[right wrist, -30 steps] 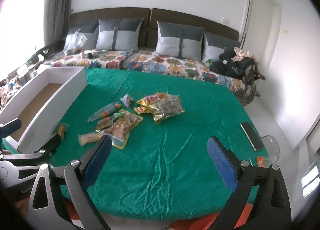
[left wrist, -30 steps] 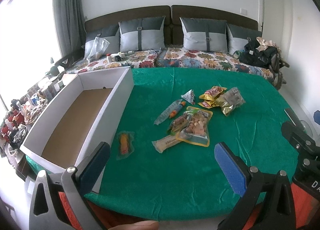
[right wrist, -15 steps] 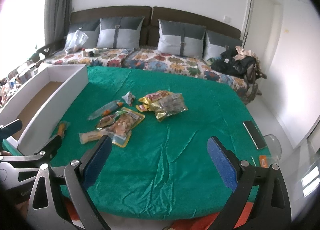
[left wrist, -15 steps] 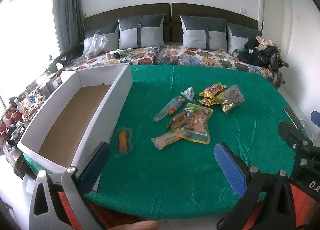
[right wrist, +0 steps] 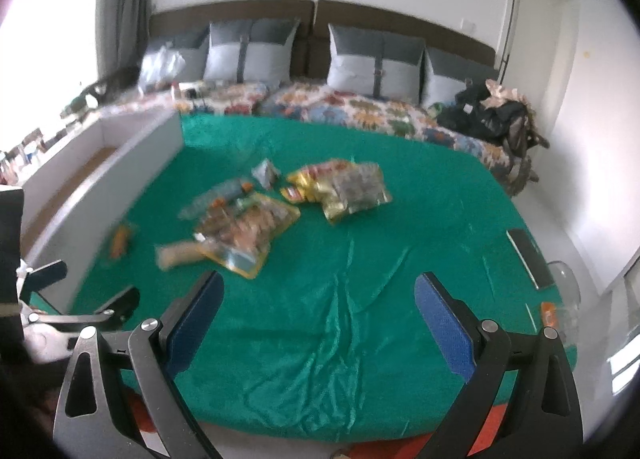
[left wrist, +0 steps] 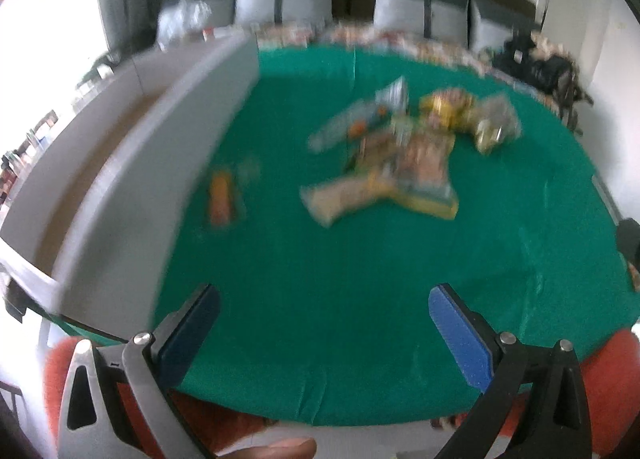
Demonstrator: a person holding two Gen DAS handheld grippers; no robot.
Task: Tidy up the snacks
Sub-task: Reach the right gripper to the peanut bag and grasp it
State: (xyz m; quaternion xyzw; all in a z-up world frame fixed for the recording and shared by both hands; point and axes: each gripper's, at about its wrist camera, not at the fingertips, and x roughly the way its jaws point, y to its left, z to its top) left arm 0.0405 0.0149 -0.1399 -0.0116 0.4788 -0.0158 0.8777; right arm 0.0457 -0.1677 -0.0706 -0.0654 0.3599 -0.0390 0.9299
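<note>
We see the snacks (right wrist: pixel 280 211) heaped loosely at the centre of the frame on the green tabletop (right wrist: pixel 360 319), blurred in both views. A pale, long packet (right wrist: pixel 180 253) at the lower left of the heap lies with its long axis running left to right in the right wrist view, one end tucked under a yellow-edged pouch (right wrist: pixel 246 233) whose length runs from lower left to upper right. A clear tube-like packet (right wrist: pixel 218 197) above it slants the same way. A small orange snack (right wrist: pixel 120 239) lies alone at the left of the heap, just beside the wall of the white box (right wrist: pixel 108 195), its long axis running roughly up and down the frame. To the right of the heap sit gold and clear bags (right wrist: pixel 344 191), crumpled and shiny. The box, open-topped with a brown floor, fills the left of the frame. A dark phone (right wrist: pixel 530 257) lies near the right edge of the cloth, well apart from the snacks. Beyond the tabletop, in the upper part of the frame, we see a sofa (right wrist: pixel 360 111) with grey cushions and a floral cover. Our left claw (left wrist: pixel 324 323) is spread wide and holds nothing, over bare cloth in the lower frame; our right claw (right wrist: pixel 318 311) is likewise wide and empty.
</note>
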